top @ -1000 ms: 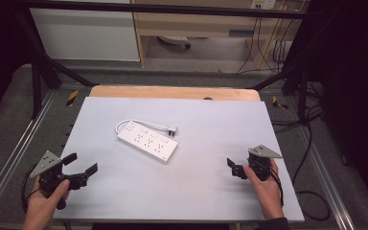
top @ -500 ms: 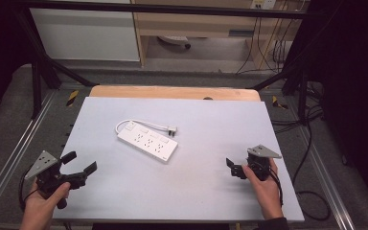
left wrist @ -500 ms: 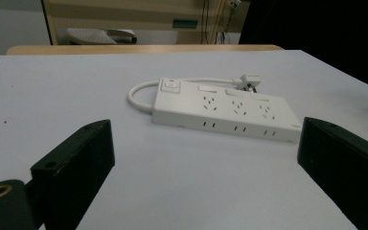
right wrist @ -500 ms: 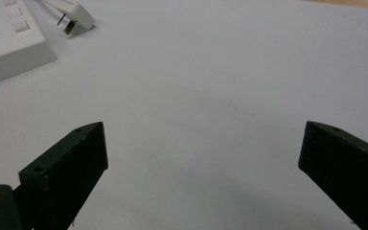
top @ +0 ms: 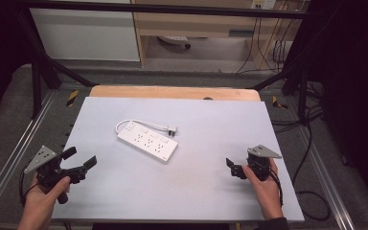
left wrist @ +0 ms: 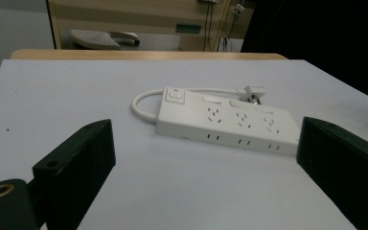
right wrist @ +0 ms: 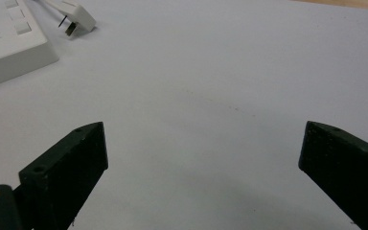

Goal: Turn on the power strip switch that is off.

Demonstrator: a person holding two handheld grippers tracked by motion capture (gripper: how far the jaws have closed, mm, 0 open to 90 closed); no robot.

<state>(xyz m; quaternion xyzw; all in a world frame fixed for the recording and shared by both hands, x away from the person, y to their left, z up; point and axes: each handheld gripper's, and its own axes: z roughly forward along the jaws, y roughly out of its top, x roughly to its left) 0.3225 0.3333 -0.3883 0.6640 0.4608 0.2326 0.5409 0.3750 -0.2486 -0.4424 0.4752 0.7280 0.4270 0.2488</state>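
Observation:
A white power strip (top: 147, 142) lies slantwise in the middle of the pale grey table (top: 211, 124). Its short cord loops round the far-left end, and the plug (top: 171, 129) rests just beyond it. My left gripper (top: 80, 158) is held at the near-left edge, open and empty, its jaws facing the strip (left wrist: 227, 122) from a short way off. My right gripper (top: 232, 167) hovers near the front right, open with bare table between its fingers (right wrist: 67, 167). The strip's corner (right wrist: 9, 43) and the plug (right wrist: 76, 17) lie farther off in the right gripper view.
A wooden strip (top: 172, 92) borders the table's far edge. Metal rails (top: 9, 163) run along both sides. Cables (top: 311, 143) hang off the right side. A cabinet and a shelf stand on the floor beyond.
My left gripper has drifted slightly to the left. The right gripper and the power strip have barely moved.

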